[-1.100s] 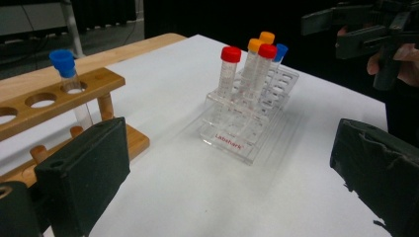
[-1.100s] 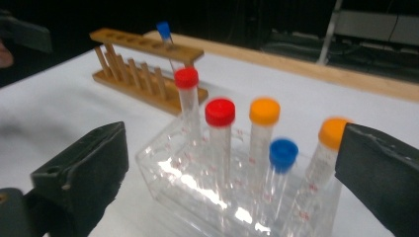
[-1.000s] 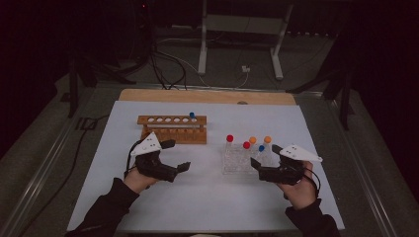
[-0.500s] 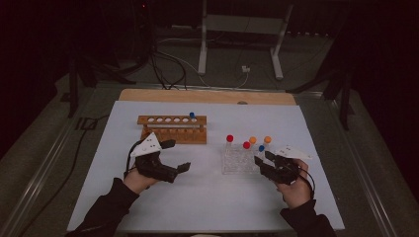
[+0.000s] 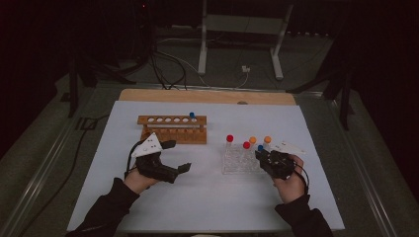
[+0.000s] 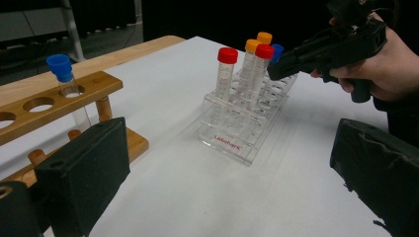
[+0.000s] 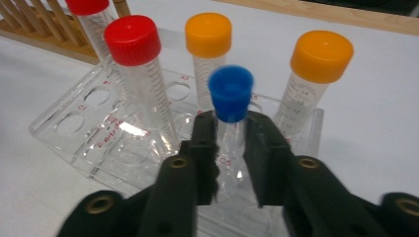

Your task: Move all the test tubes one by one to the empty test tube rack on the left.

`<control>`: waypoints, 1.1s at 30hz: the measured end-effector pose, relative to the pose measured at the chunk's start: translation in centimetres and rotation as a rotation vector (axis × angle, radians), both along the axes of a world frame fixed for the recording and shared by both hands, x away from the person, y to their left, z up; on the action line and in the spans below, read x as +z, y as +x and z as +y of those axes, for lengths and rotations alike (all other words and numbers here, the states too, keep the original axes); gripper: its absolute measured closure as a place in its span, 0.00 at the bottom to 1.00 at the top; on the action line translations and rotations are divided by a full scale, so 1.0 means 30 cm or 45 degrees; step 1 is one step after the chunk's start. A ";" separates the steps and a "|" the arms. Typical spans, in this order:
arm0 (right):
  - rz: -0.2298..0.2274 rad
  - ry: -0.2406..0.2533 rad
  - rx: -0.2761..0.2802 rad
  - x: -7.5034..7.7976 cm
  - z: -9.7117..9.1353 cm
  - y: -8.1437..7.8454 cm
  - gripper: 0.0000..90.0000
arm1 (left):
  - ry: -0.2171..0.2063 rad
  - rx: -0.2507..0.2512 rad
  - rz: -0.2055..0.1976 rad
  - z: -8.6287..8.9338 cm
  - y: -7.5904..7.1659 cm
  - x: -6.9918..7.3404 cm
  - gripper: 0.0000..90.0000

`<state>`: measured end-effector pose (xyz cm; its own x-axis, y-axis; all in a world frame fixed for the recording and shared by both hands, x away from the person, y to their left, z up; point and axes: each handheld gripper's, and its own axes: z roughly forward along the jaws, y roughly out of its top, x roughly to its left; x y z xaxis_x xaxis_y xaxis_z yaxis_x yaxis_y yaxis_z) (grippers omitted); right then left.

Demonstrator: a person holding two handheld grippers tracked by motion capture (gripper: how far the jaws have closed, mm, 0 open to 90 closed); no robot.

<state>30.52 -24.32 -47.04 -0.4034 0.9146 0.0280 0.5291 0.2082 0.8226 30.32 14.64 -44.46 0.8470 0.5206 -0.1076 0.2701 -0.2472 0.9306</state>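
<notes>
In the right gripper view, the right claw (image 7: 232, 163) is sitting at the lower centre of the frame, its two matte black jaws clamped on the clear plastic test tube with the blue screw cap (image 7: 230, 113). The jaws have just been closing, and the tube is now pinched between them just below the cap. The tube is standing upright in the clear acrylic rack with round holes (image 7: 89, 131), which is stretching across the middle of the frame on the white sheet covering the bench (image 7: 375, 128). The jaws are hiding the tube's lower part. Around it, smooth capped tubes are rising from the same rack: a red-capped tube (image 7: 133, 42) at upper left and two orange-capped tubes (image 7: 208, 34) at upper centre and upper right; another red cap is being cut off by the top edge.

In the left gripper view, the left claw (image 6: 222, 182) is standing apart with nothing between its jaws, their blocky dark pads cut off by the bottom corners. At the left of that frame, the brown wooden rack with round holes (image 6: 54, 98) is holding one blue-capped tube (image 6: 62, 69); its far end is running out of frame.

In the high view, the dim light is making the tube markings hard to read.
</notes>
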 end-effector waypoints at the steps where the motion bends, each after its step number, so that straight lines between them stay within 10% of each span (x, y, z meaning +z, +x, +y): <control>1: -0.004 -0.005 0.001 -0.001 -0.001 0.000 0.84 | 0.000 0.001 0.001 0.000 0.000 -0.001 0.03; 24: -0.194 0.029 0.030 0.174 -0.024 -0.095 0.85 | 0.003 -0.014 0.003 -0.001 -0.001 0.003 0.03; 33: -0.198 0.049 0.155 0.220 0.034 -0.158 0.85 | -0.003 -0.043 0.010 -0.010 -0.010 0.015 0.03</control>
